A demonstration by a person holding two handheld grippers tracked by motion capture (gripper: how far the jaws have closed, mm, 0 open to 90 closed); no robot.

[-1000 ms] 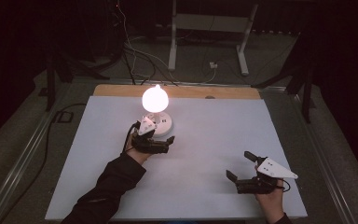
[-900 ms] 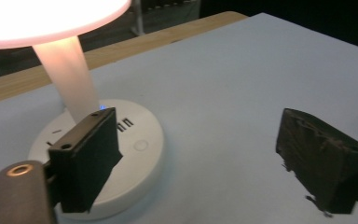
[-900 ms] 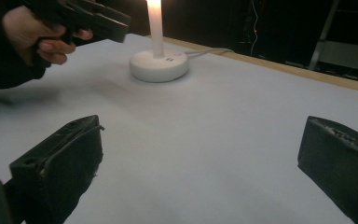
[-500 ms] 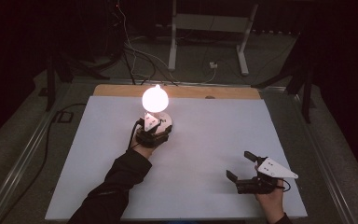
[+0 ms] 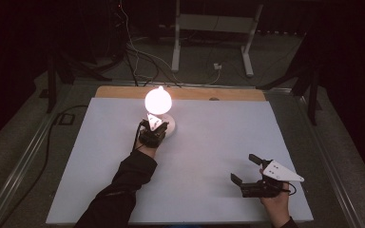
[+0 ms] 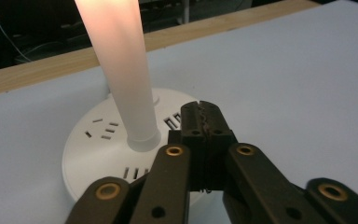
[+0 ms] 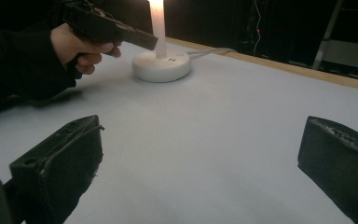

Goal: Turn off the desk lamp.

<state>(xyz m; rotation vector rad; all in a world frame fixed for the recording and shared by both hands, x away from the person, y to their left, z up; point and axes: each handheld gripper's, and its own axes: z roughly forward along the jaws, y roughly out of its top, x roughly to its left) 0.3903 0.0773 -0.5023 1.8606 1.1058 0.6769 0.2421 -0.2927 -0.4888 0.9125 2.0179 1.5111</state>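
Note:
A lit lamp stands at the back middle of the white table: a glowing bulb (image 5: 158,100) on a pale stem (image 6: 121,70) that rises from a round white base (image 5: 170,127) with sockets. My left gripper (image 5: 159,125) reaches onto that base. Its jaws have just been closing and now stand shut with nothing between them. Their tips (image 6: 203,112) lie over the base's (image 6: 98,140) top, beside the stem. Whether they touch it I cannot tell. My right gripper (image 5: 244,167) rests near the front right, open and empty (image 7: 200,154), facing the lamp base (image 7: 161,65).
A wooden strip (image 5: 228,93) runs along the table's far edge. A white cable (image 7: 214,50) leaves the lamp base toward the back. Cables and a metal stand (image 5: 209,28) sit on the dark floor behind. The white sheet (image 5: 228,128) lies flat between the two hands.
My left gripper has moved forward and down onto the lamp base, and its jaws have gone from open to shut. The right gripper has kept still.

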